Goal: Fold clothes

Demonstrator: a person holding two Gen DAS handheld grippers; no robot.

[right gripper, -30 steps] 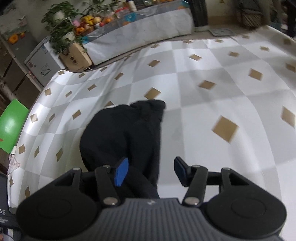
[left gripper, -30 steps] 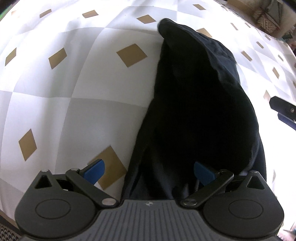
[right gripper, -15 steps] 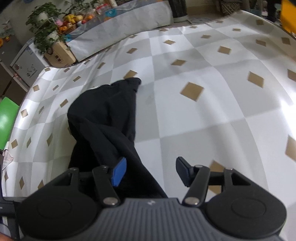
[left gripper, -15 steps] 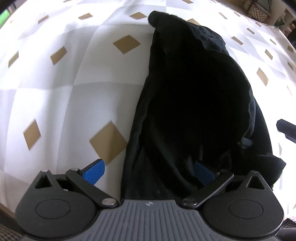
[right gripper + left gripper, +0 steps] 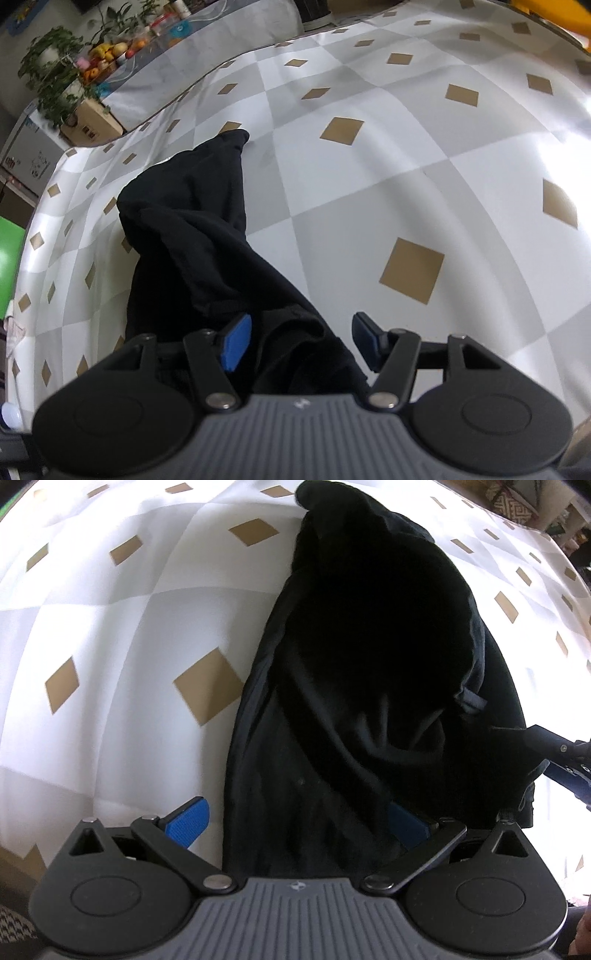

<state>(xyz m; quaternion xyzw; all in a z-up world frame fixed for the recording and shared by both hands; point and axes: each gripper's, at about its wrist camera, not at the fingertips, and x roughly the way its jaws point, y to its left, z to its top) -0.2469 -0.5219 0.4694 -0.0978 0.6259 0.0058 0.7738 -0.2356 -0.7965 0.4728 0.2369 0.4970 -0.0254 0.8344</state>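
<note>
black, soft garment (image 5: 192,236) is lying bunched on the checked worktop (image 5: 406,155); you're straddling its near edge with left claw (image 5: 295,821) and right claw (image 5: 301,341), both gaping, gripping nothing; pinch hems.

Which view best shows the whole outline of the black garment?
The right wrist view: the black garment lies long and crumpled on the checked tablecloth, its far tip and both sides visible. The left wrist view is closer; the garment is mostly dark, underexposed cloth.
</note>
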